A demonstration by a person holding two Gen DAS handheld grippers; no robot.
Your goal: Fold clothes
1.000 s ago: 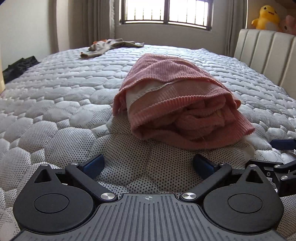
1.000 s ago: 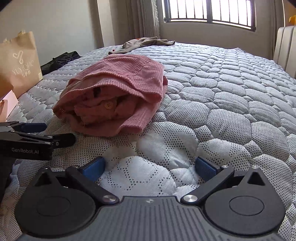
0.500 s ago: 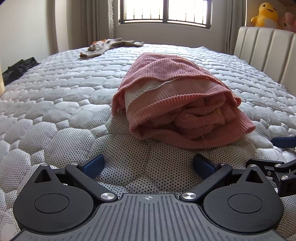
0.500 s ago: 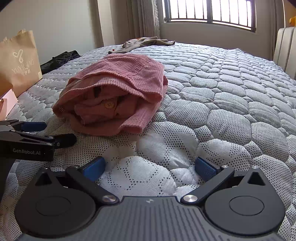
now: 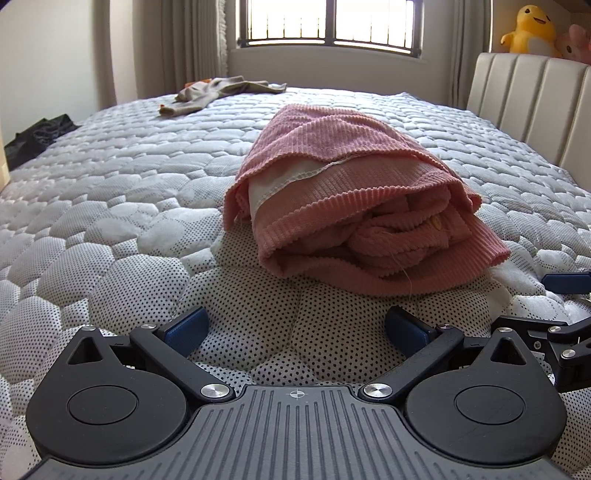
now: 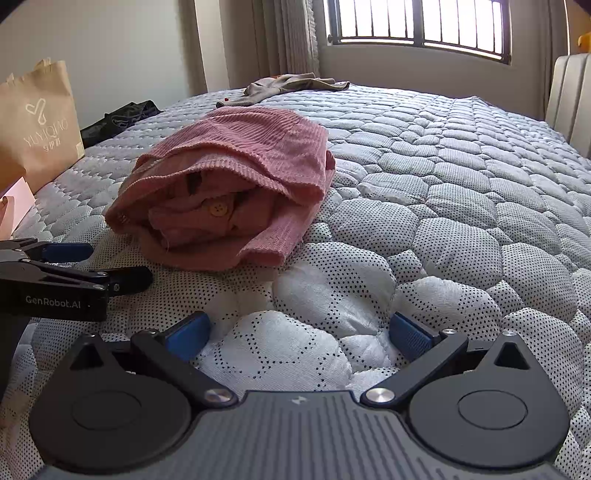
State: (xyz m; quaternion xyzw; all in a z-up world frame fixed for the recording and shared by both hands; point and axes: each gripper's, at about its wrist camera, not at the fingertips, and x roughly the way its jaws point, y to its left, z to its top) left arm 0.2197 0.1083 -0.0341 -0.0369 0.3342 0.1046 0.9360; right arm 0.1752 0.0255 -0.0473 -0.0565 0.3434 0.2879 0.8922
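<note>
A pink ribbed knit garment (image 5: 354,206) lies folded in a bundle on the quilted mattress (image 5: 110,206), its open end with a yellow button facing me. It also shows in the right wrist view (image 6: 236,192). My left gripper (image 5: 295,328) is open and empty, low over the mattress just in front of the bundle. My right gripper (image 6: 299,332) is open and empty, to the right of the bundle and a little nearer. The left gripper shows at the left edge of the right wrist view (image 6: 70,269).
A grey-beige garment (image 5: 225,88) lies at the far end of the bed under the window. A padded headboard (image 5: 532,110) stands at the right with plush toys (image 5: 532,26) above. A paper bag (image 6: 37,122) and dark clothing (image 6: 122,118) are beside the bed at left.
Both grippers stay open and nearly still. The left wrist view has crept slightly closer to the pink bundle.
</note>
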